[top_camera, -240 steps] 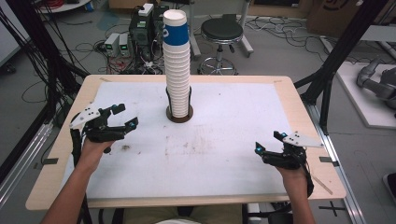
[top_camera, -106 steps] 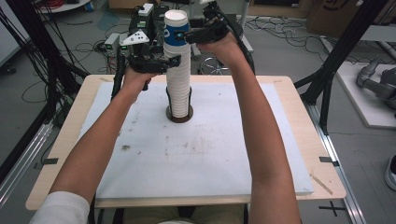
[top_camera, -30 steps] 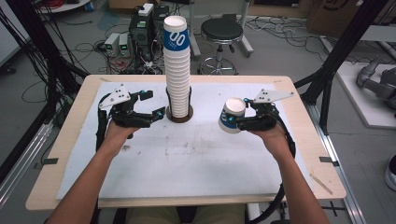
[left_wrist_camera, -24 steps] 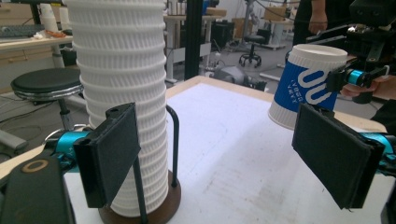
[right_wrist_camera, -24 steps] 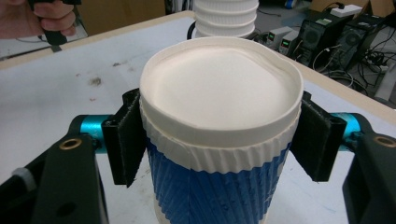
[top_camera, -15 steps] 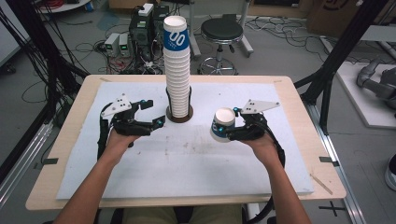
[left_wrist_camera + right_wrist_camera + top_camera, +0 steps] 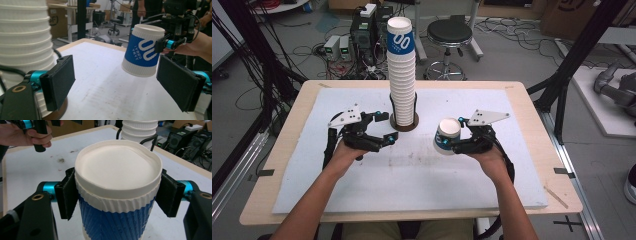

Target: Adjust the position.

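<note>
A tall stack of white paper cups (image 7: pixel 402 75) stands in a dark ring holder (image 7: pixel 404 123) at the back middle of the table; its top cup has a blue sleeve. My right gripper (image 7: pixel 453 135) is shut on one blue-sleeved cup (image 7: pixel 446 131) and holds it tilted above the board, closed end up. In the right gripper view both pads (image 7: pixel 67 195) press the cup (image 7: pixel 117 170) just under its rim. My left gripper (image 7: pixel 384 128) is open just left of the stack's base. Nothing sits between its pads (image 7: pixel 58 82); the held cup (image 7: pixel 143 52) hangs beyond them.
A white board (image 7: pixel 412 175) covers the wooden table (image 7: pixel 287 165). Black frame posts (image 7: pixel 572 65) stand at the table's sides. Behind it are a stool (image 7: pixel 449 35), electronics boxes (image 7: pixel 367 25) and cables on the floor.
My right gripper has carried the cup a little left and down, toward the board's middle. My left gripper has sunk slightly and come closer to the person, still open.
</note>
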A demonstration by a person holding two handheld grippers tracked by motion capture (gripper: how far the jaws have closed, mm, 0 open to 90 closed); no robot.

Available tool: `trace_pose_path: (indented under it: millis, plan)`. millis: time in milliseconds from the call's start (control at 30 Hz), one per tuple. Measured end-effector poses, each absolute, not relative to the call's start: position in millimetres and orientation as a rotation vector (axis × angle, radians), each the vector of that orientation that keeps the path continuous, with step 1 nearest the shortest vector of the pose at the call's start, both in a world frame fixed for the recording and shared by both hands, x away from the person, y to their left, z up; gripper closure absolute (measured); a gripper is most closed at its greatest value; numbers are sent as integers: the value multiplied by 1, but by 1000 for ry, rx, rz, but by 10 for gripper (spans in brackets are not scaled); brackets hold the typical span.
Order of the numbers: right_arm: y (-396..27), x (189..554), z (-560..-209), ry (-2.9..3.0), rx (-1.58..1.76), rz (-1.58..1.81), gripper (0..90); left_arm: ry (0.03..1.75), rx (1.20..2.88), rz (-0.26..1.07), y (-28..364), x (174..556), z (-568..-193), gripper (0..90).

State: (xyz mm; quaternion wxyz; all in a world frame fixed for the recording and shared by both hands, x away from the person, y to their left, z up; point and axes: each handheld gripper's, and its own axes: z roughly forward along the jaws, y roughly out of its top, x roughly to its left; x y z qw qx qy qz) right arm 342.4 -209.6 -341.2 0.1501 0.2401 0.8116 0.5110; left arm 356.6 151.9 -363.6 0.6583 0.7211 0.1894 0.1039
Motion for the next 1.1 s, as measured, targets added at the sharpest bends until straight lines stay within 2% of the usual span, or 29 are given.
trace_pose_path:
  millis: [367, 1100]
  plan:
    - [-210, 333, -345, 2356, 654, 1580, 288, 297, 1648, 157, 111, 347, -367, 151]
    - [-208, 331, -339, 2337, 616, 1721, 288, 241, 1685, 85, 56, 351, -389, 137]
